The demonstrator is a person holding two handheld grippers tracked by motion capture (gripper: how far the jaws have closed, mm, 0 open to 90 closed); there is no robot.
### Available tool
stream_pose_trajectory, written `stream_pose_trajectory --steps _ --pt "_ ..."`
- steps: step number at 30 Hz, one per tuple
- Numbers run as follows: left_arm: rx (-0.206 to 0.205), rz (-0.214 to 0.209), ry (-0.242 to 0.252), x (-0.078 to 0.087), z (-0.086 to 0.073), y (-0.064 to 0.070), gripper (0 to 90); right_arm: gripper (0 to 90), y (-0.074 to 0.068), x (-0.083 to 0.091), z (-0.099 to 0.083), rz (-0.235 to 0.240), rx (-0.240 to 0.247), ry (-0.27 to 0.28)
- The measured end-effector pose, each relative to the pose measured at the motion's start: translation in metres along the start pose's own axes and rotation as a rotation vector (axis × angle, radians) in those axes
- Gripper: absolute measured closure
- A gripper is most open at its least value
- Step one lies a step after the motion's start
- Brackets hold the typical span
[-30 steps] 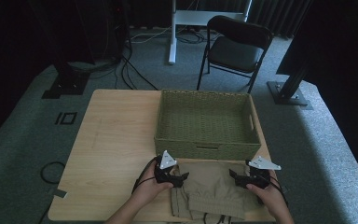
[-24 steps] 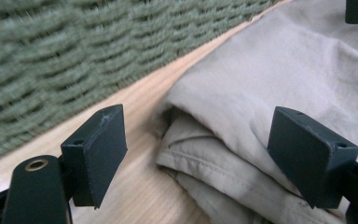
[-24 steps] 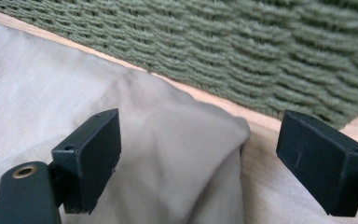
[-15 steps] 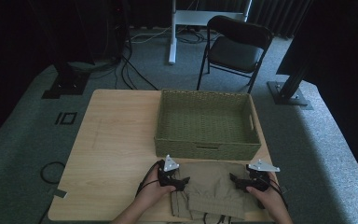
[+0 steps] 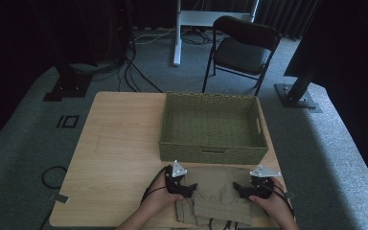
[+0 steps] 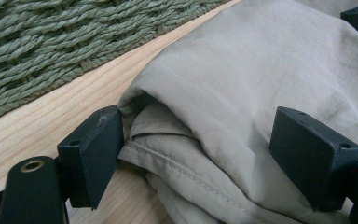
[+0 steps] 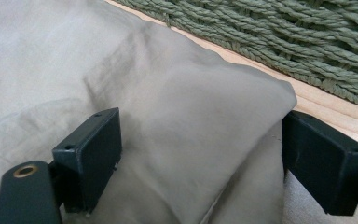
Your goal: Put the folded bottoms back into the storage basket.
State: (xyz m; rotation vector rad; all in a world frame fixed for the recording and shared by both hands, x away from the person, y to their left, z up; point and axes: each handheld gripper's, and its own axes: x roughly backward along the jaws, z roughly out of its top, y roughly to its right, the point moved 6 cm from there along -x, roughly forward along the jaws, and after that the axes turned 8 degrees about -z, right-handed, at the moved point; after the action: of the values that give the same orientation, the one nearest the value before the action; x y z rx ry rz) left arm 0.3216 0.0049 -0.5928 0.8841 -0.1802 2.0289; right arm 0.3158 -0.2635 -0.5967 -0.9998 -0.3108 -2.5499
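Khaki folded cloth (image 5: pixel 218 196) lies on the wooden table (image 5: pixel 120 143) at the six o'clock edge, just below the woven green basket (image 5: pixel 213 125). At its nine o'clock corner the left gripper (image 5: pixel 188 188) has its jaws spread around the folded hem, one jaw touching the fabric. At three o'clock the right gripper (image 5: pixel 239 188) is likewise spread wide, its jaws straddling the cloth's folded corner.

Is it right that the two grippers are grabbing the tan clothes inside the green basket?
Not quite. The tan clothes lie on the wooden table in front of the green basket, not inside it, as the high view shows. The left gripper and right gripper do straddle their folded edges, jaws open.
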Motion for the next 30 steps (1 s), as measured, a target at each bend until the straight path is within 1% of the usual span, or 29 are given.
stream_pose_trajectory --steps 2,3,5,6,7,8,9,10,11,13,14,15,16,18,19,20,21,23,24,25,26,27,28,29,30 --pt "-0.015 0.009 -0.008 -0.001 0.000 0.001 18.9 15.1 -0.001 0.001 0.000 -0.006 -0.005 0.000" --pt "-0.020 0.011 -0.012 -0.002 0.000 0.002 19.0 17.3 -0.001 0.001 0.000 -0.005 -0.004 0.002" --pt "-0.027 0.012 -0.012 -0.002 0.001 0.002 20.5 24.1 -0.003 0.002 0.000 0.012 0.009 0.010" --pt "-0.029 0.007 -0.003 -0.002 0.002 0.002 24.8 29.1 -0.004 0.003 0.000 0.017 0.013 0.013" --pt "-0.034 -0.007 0.002 -0.002 0.003 0.003 33.6 36.4 -0.006 0.004 0.001 0.034 0.024 0.016" --pt "-0.041 -0.033 0.005 -0.003 0.003 0.005 45.1 42.9 -0.008 0.005 0.001 0.045 0.029 0.015" --pt "-0.046 -0.050 0.005 -0.004 0.003 0.007 53.9 48.6 -0.010 0.006 0.001 0.052 0.034 0.011" --pt "-0.044 -0.057 0.004 -0.005 0.004 0.008 59.7 55.7 -0.013 0.007 0.002 0.063 0.039 0.006" --pt "-0.045 -0.064 0.004 -0.006 0.005 0.010 64.9 61.1 -0.015 0.008 0.002 0.076 0.043 0.001" --pt "-0.047 -0.077 0.003 -0.008 0.006 0.011 72.1 71.8 -0.018 0.009 0.003 0.093 0.039 -0.014" --pt "-0.046 -0.083 0.003 -0.008 0.006 0.012 75.1 74.1 -0.020 0.010 0.003 0.101 0.034 -0.020" --pt "-0.044 -0.090 0.003 -0.009 0.006 0.012 77.0 76.6 -0.021 0.010 0.004 0.096 0.037 -0.020" --pt "-0.032 -0.099 0.009 -0.008 0.006 0.011 77.8 78.6 -0.022 0.010 0.004 0.096 0.043 -0.016" --pt "-0.002 -0.126 0.021 -0.007 0.006 0.009 79.5 80.4 -0.020 0.009 0.004 0.103 0.002 -0.006" --pt "0.004 -0.133 0.028 -0.005 0.006 0.008 79.8 81.0 -0.018 0.009 0.004 0.115 -0.018 -0.003" --pt "0.002 -0.132 0.027 -0.004 0.006 0.008 80.2 81.3 -0.017 0.011 0.006 0.124 -0.050 0.003" --pt "-0.003 -0.131 0.027 -0.003 0.007 0.009 80.4 81.4 -0.016 0.013 0.007 0.128 -0.054 0.009" --pt "-0.024 -0.127 0.025 0.000 0.010 0.011 81.0 81.5 -0.017 0.018 0.012 0.125 -0.040 0.016" --pt "-0.033 -0.126 0.036 0.002 0.013 0.012 81.0 81.5 -0.018 0.020 0.014 0.121 -0.031 0.021" --pt "-0.042 -0.127 0.034 0.004 0.014 0.012 81.1 81.6 -0.018 0.023 0.018 0.122 -0.030 0.033" --pt "-0.039 -0.132 0.042 0.006 0.016 0.013 81.1 81.6 -0.019 0.024 0.020 0.125 -0.024 0.035" --pt "-0.046 -0.137 0.047 0.009 0.018 0.013 81.1 81.7 -0.019 0.027 0.023 0.131 -0.036 0.045" --pt "-0.045 -0.142 0.055 0.012 0.021 0.013 81.0 81.8 -0.020 0.030 0.026 0.139 -0.037 0.055" --pt "-0.041 -0.146 0.068 0.015 0.023 0.013 81.0 81.8 -0.021 0.032 0.028 0.142 -0.028 0.057" --pt "-0.048 -0.146 0.073 0.019 0.025 0.013 81.1 81.8 -0.022 0.035 0.031 0.145 -0.038 0.072"
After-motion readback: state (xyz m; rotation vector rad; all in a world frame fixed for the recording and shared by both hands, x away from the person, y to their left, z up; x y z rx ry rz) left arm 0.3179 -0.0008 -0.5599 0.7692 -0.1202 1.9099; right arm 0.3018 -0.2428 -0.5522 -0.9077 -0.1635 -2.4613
